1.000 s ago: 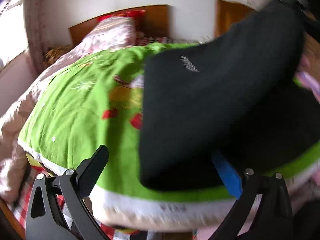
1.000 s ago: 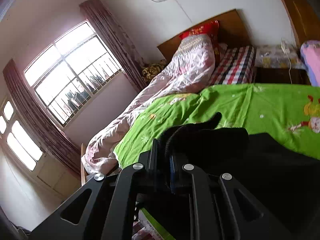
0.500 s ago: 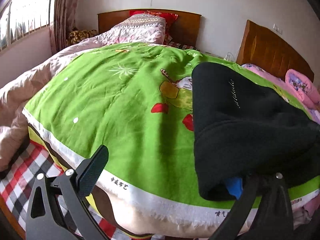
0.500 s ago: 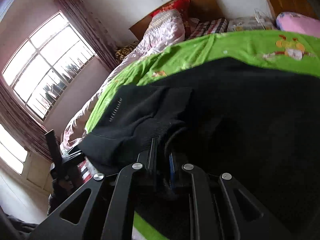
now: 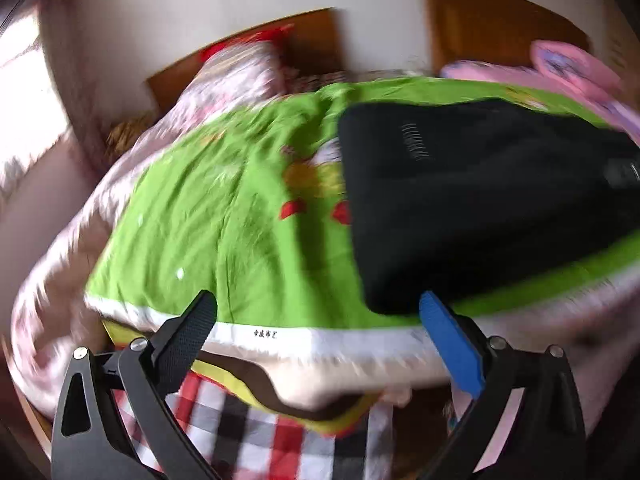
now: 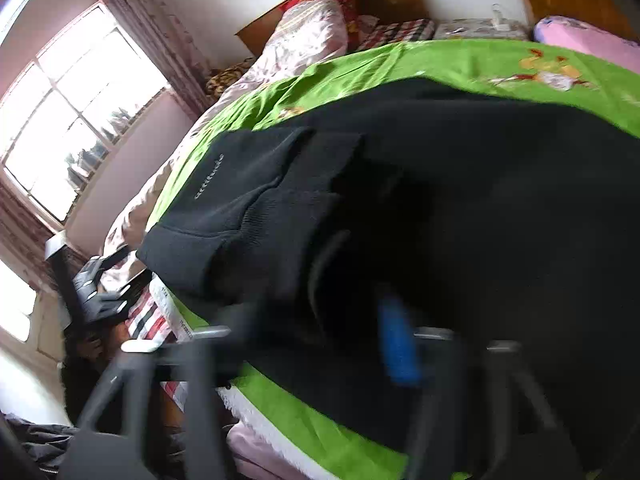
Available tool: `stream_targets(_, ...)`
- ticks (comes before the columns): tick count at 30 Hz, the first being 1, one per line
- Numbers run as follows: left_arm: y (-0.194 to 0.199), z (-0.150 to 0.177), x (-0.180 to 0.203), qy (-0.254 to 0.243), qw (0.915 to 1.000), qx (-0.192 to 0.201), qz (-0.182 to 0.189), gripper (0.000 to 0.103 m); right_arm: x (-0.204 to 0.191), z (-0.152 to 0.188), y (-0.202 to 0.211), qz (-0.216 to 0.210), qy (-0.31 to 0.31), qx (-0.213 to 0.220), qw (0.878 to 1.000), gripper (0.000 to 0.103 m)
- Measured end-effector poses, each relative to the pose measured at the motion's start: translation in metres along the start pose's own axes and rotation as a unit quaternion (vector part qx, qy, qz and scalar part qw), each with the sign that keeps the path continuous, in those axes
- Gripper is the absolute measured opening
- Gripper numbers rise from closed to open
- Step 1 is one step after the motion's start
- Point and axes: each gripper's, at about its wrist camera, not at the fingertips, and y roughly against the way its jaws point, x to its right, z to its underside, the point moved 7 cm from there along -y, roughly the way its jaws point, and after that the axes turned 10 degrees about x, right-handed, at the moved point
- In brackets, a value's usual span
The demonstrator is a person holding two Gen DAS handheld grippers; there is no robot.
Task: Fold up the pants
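- The black knit pants [image 5: 472,200] lie folded on the bright green printed bedspread [image 5: 224,232], near its white-trimmed front edge.
- The left gripper [image 5: 316,320] hangs spread wide, empty, just off the pants' near corner.
- The right gripper [image 6: 352,316], blurred, is opening over the pants' dark fabric; whether its pads touch the fabric, I cannot tell.

Black pants [image 5: 472,200], knit fabric, lying folded on the green bedspread [image 5: 224,216] near the bed's foot edge. Left wrist view: the garment fills the 3 o'clock sector, one corner reaching the white border at 5 o'clock. Right wrist view: the upper layer [image 6: 256,208] bears small pale lettering at 9 o'clock; a ribbed hem lies doubled over the broader lower layer.
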Motion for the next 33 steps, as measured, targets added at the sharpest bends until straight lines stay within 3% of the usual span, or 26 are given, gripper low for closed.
stream_targets(3, 0.033, -0.04, 0.002, 0.039, 0.9966, 0.068, 0.025, 0.102, -0.01, -0.019, 0.012, 0.005, 0.031, 0.04, 0.999, 0.083)
stream_targets(5, 0.029, -0.069, 0.009, 0.092, 0.9903, 0.09, 0.051, 0.102, -0.025, -0.032, 0.01, 0.005, 0.064, 0.059, 0.996, 0.083)
stream_targets(7, 0.007, -0.082, 0.025, 0.117, 0.9876, 0.072, 0.076, 0.102, -0.047, -0.041, 0.0, -0.004, 0.106, 0.066, 0.992, 0.082)
stream_targets(8, -0.015, -0.083, 0.039, 0.114, 0.9899, 0.042, 0.073, 0.102, -0.057, -0.041, -0.008, -0.005, 0.128, 0.062, 0.99, 0.081)
stream_targets(12, -0.069, -0.053, 0.076, 0.068, 0.996, -0.047, 0.033, 0.102, -0.07, -0.007, -0.043, -0.017, 0.181, -0.019, 0.983, 0.082)
stream_targets(13, -0.072, -0.048, 0.08, 0.054, 0.9971, -0.046, 0.026, 0.102, -0.065, 0.003, -0.05, -0.005, 0.188, -0.037, 0.982, 0.084)
stream_targets(16, -0.07, -0.046, 0.08, 0.052, 0.998, -0.032, 0.018, 0.102, -0.06, 0.009, -0.048, -0.026, 0.188, -0.019, 0.982, 0.084)
stream_targets(22, -0.072, -0.045, 0.083, 0.047, 0.9982, -0.034, 0.014, 0.102, -0.073, 0.0, -0.028, 0.004, 0.211, 0.003, 0.977, 0.085)
stream_targets(26, -0.075, -0.045, 0.078, 0.049, 0.9983, -0.032, 0.01, 0.102, -0.052, 0.02, -0.049, 0.023, 0.209, -0.05, 0.976, 0.091)
stream_targets(33, -0.076, -0.044, 0.076, 0.048, 0.9983, -0.033, 0.006, 0.102, -0.04, 0.01, -0.011, 0.039, 0.193, -0.005, 0.98, 0.091)
